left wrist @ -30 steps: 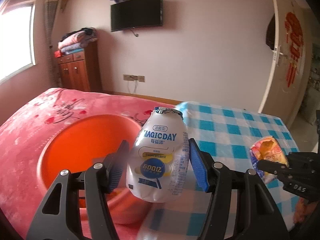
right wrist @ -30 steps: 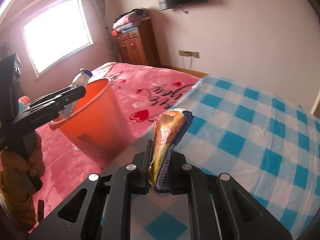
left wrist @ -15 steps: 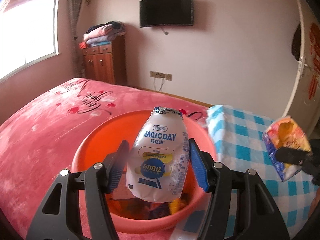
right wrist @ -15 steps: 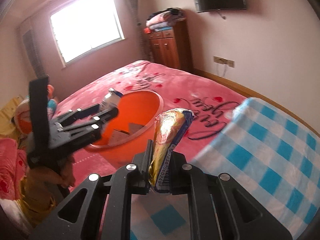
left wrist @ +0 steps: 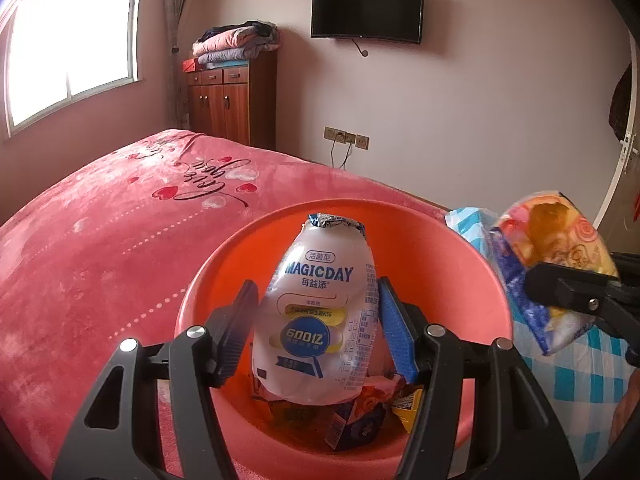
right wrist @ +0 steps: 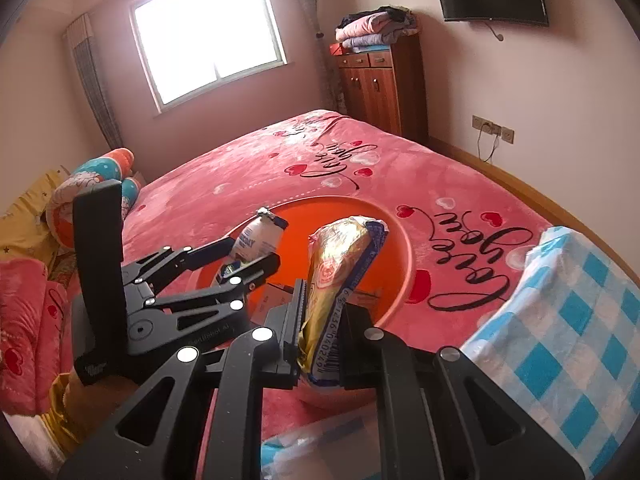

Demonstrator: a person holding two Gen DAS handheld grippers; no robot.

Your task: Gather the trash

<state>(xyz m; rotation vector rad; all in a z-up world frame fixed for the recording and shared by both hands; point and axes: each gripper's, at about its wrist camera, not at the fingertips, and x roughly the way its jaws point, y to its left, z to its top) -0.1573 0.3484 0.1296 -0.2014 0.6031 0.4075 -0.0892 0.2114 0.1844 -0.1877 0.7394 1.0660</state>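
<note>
My left gripper is shut on a white MAGICDAY drink bottle with a foil top, held upright over the orange basin. Several wrappers lie in the basin's bottom. My right gripper is shut on a yellow and blue snack wrapper, which stands up between its pads above the near rim of the basin. In the right wrist view the left gripper and its bottle hang over the basin's left side. In the left wrist view the wrapper and right gripper sit at the right edge.
The basin rests on a pink bed cover printed with hearts. A blue and white checked cloth covers a surface to the right. Pillows lie at the bed's left. A wooden cabinet and wall television stand behind.
Both grippers have swung left from the checked cloth to over the orange basin, each keeping its hold. The basin now fills the space behind the bottle, and the wrapper has neared its rim.
</note>
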